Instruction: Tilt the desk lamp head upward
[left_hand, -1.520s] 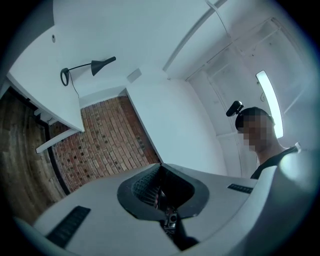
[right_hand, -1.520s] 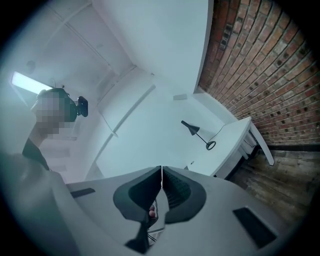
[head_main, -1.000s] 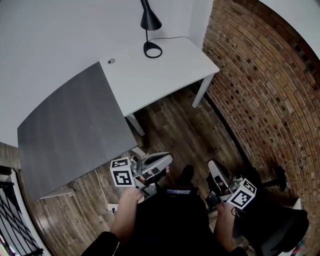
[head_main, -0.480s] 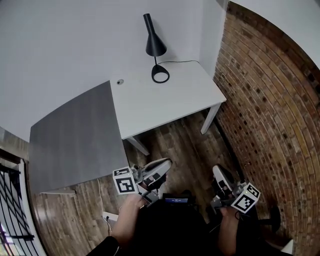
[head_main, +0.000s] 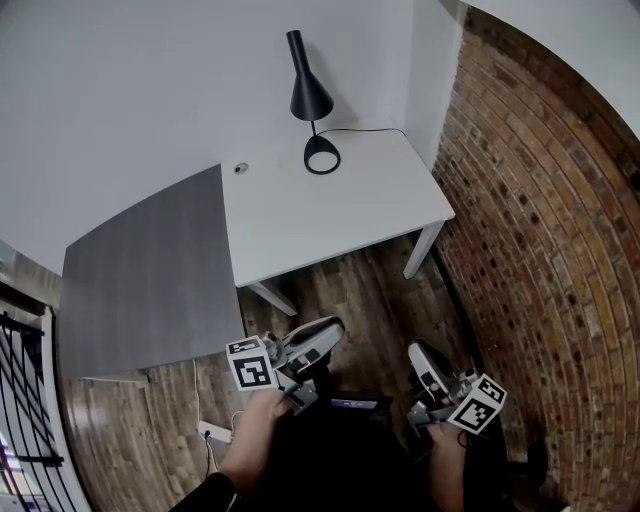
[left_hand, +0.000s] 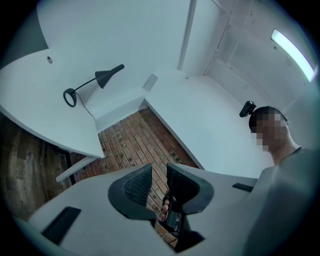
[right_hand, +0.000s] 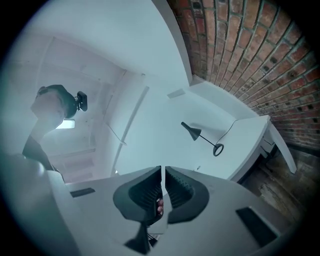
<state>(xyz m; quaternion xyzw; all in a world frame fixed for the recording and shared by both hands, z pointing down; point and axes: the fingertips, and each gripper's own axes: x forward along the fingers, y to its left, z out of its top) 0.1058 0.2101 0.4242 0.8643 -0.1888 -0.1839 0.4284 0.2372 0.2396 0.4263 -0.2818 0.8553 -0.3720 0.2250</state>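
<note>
White desk (head_main: 340, 210) in corner btwn white wall (head_main: 130, 90) & red brick wall (head_main: 540, 220) on rt, grey tabletop (head_main: 150, 280) butted against its left edge, dark wood-plank floor (head_main: 350, 290) w/ power strip (head_main: 213, 432), ceiling strip light (left_hand: 292, 47) lit.

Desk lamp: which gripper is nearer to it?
Left. Left gripper, its empty jaws just opening, is over the floor before the desk lamp; right gripper is farther, to its right.

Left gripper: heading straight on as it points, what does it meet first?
Probably the brick wall, depth unclear, not the desk lamp. The jaws of the left gripper have just been opening, empty.
</note>
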